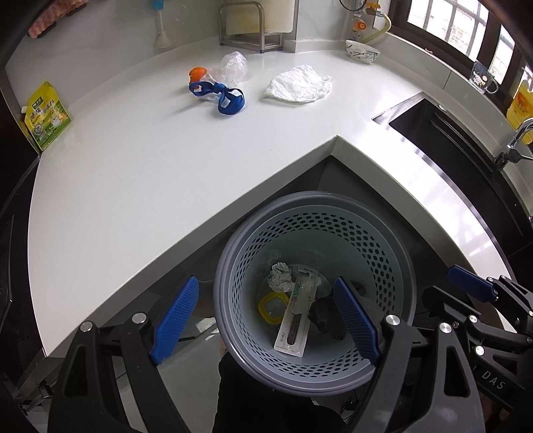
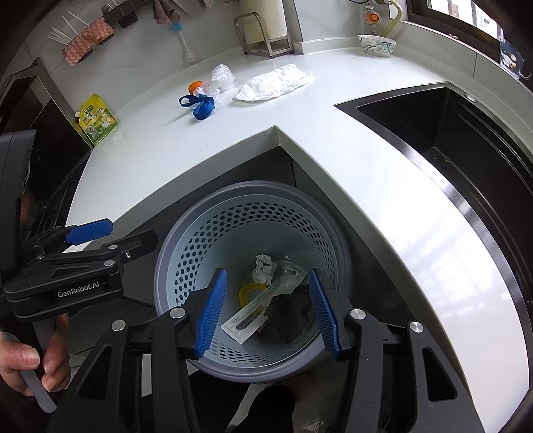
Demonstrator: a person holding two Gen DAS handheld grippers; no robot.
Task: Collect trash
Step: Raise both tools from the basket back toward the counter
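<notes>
A grey-blue perforated trash bin (image 1: 333, 226) (image 2: 253, 213) stands on the floor in the counter's inner corner. In it lie a crumpled paper ball (image 1: 279, 278) (image 2: 264, 268), a yellow ring (image 1: 271, 308) (image 2: 248, 291), a long blister pack (image 1: 294, 319) (image 2: 256, 313) and a dark lump (image 1: 324, 316) (image 2: 288, 316). My left gripper (image 1: 265, 281) hangs open above the bin's left rim, empty. My right gripper (image 2: 267, 272) is open over the bin, with nothing between its pads. On the counter lie a blue strap (image 1: 220, 95) (image 2: 200, 105), a clear plastic bag (image 1: 233, 66) (image 2: 221, 78) and a white crumpled sheet (image 1: 298, 85) (image 2: 273, 85).
A yellow-green pouch (image 1: 46, 115) (image 2: 98, 120) leans at the counter's left end. A dark sink (image 1: 443, 133) (image 2: 449, 133) is set in the right. A bowl (image 1: 362, 51) (image 2: 376, 43) and a metal rack (image 1: 250, 30) stand at the back wall. A hand (image 2: 30, 363) grips the left handle.
</notes>
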